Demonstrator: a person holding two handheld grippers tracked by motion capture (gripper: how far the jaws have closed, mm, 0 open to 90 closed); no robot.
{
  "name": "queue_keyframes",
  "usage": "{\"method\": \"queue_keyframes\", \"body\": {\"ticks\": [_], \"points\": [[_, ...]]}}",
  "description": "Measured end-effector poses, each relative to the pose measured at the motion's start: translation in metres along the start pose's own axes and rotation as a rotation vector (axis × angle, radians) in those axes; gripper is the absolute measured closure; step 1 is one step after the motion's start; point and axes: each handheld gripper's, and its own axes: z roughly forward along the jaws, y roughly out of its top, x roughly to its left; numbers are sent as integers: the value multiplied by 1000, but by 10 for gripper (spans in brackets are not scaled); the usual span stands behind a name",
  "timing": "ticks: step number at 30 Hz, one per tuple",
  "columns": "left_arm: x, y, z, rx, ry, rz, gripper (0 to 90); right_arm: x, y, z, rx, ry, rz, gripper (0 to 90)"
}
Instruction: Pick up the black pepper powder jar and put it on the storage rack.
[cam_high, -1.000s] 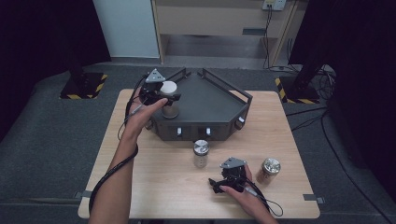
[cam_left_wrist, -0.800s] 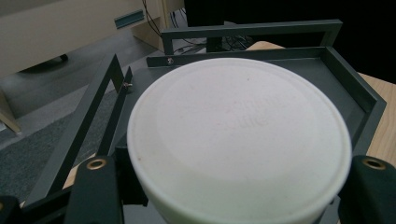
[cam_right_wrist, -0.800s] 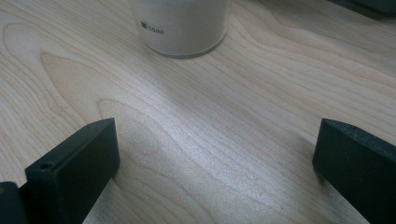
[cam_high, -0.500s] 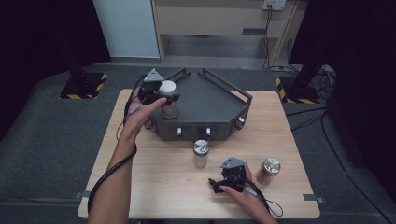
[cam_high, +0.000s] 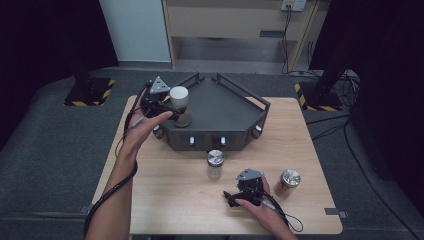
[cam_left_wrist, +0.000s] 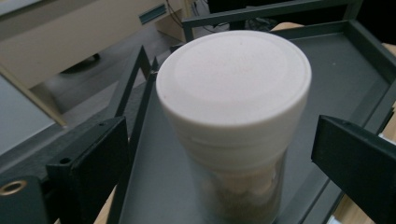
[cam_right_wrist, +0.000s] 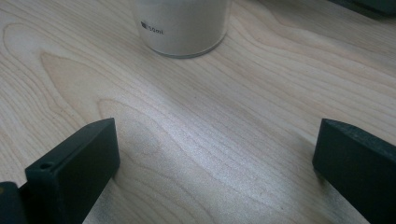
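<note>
Nothing has visibly shifted over the last second: both hands and every jar sit where they were. At the left corner of the dark tray (cam_high: 235, 107) the left tongs (cam_high: 170, 109) reach in from the counter's left edge, jaws spread wide on either side of a white-capped jar (cam_high: 179, 105) that stands upright on the tray floor; in the left gripper view that white-capped jar (cam_left_wrist: 236, 126) stands between the two black jaws with a clear gap on each side (the lower part shows pale contents through clear walls). The tray occupies the far middle of the wooden counter (cam_high: 165, 200), its front wall carrying small knobs

Just in front of the tray's front wall stands a silver-lidded jar (cam_high: 215, 164), upright on the bare wood. Near the counter's near edge, right of centre, the right tongs (cam_high: 239, 196) lie low over the wood, jaws spread and pinching nothing. The right gripper view shows the base of a pale jar (cam_right_wrist: 182, 25) ahead of them, well apart from both jaws. Just beside the right hand (cam_high: 262, 212), toward the right edge, stands a bronze-toned jar (cam_high: 288, 182) with a metal lid
</note>
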Motion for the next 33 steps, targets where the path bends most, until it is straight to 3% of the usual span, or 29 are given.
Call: {"method": "queue_keyframes", "body": {"ticks": [5, 15, 25, 33], "points": [[-4, -10, -15, -8, 15, -27, 26, 0, 0, 0, 0, 0, 0, 5], [-22, -31, -34, 15, 21, 0, 25, 0, 0, 0, 0, 0, 0, 5], [-34, -51, -46, 11, 36, -60, 21, 0, 0, 0, 1, -1, -1, 5], [-49, -69, -56, 19, 54, -68, 22, 0, 0, 0, 2, -1, 0, 5]]}}
